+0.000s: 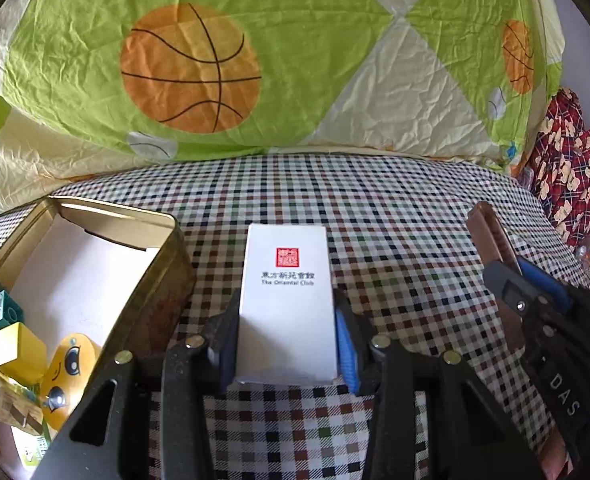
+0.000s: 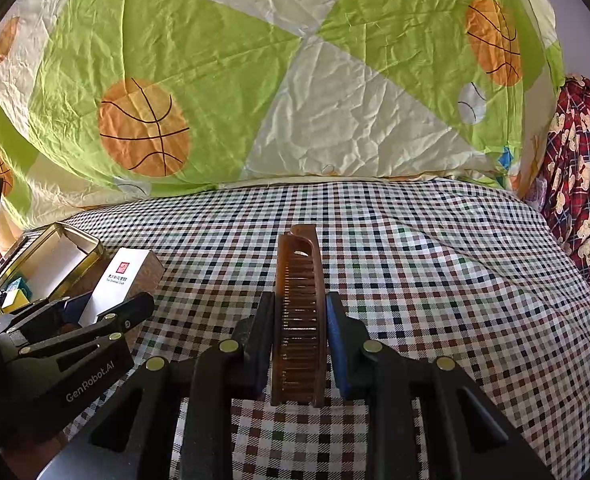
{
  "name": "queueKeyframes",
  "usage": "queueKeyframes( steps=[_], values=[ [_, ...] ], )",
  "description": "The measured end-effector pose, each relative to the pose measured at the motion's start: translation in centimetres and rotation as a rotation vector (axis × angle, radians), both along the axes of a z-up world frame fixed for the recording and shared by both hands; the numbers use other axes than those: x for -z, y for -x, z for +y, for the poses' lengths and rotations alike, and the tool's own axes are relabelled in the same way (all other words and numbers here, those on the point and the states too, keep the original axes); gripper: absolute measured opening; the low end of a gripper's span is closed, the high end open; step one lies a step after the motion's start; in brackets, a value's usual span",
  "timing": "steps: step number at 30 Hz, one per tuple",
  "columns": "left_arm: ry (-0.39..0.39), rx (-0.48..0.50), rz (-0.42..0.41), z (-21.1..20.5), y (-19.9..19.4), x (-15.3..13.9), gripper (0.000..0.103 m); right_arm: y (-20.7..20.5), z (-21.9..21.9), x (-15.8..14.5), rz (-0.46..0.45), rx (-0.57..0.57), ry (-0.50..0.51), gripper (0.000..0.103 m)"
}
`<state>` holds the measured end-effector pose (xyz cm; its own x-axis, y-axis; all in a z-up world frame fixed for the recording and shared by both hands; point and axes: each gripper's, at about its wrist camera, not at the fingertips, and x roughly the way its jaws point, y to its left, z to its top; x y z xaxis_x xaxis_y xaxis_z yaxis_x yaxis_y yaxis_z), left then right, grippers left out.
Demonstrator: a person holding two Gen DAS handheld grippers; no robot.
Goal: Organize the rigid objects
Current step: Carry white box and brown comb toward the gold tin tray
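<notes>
Two tongs, one item each: the left tongs [image 1: 287, 344] are clamped on a white rectangular cardboard box [image 1: 287, 304], the right tongs [image 2: 299, 344] squeezed shut on a brown translucent plastic comb [image 2: 298, 320], both held over the checked bedsheet [image 1: 395, 240]. Only the left view shows inside the open gold tin [image 1: 95, 272], beside the box. Both items' long axes point away along the fingers toward the quilt [image 2: 295, 80]

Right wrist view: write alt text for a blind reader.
The right claw grips a brown comb above a checked cloth. At left, the left claw holds a white box beside an open tin; a green basketball-print quilt lies behind.
</notes>
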<state>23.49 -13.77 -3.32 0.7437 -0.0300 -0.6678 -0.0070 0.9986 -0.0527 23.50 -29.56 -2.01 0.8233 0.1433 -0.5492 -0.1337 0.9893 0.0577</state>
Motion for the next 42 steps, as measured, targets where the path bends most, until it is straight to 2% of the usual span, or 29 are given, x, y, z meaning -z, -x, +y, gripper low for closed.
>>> queueKeyframes(
  steps=[8,18,33,42],
  values=[
    [-0.038,0.006,-0.069,0.0,2.5,-0.9,0.04,1.7,1.3,-0.6,-0.056,-0.032,0.018,0.027],
    [-0.039,0.012,-0.094,1.0,4.8,-1.2,0.04,4.0,2.6,-1.2,-0.123,-0.085,0.024,0.027],
    [-0.047,0.037,-0.133,2.0,8.4,-1.5,0.04,5.9,3.7,-1.6,-0.164,-0.141,0.018,0.027],
    [-0.043,0.029,-0.205,3.1,10.8,-2.2,0.04,7.4,4.2,-1.8,-0.204,-0.17,0.006,0.027]
  ],
)
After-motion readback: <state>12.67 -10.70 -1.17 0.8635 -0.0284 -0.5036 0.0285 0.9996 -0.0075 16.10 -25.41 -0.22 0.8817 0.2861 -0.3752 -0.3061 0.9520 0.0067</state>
